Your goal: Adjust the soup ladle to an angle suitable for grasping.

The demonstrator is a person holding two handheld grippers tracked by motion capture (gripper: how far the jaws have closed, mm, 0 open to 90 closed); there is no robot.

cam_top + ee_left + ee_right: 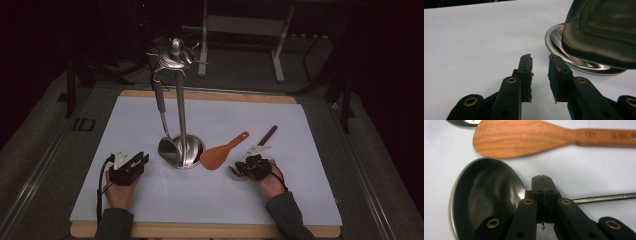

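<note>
Your right gripper (543,186) has its two black jaws pressed together, pad against pad, right over the neck of a steel spoon (486,195) lying on the white table surface (579,170). The spoon's bowl spreads out to the jaws' left and its thin handle runs off right. Just beyond, a wooden spatula (524,137) lies flat, apart from the spoon.
</note>
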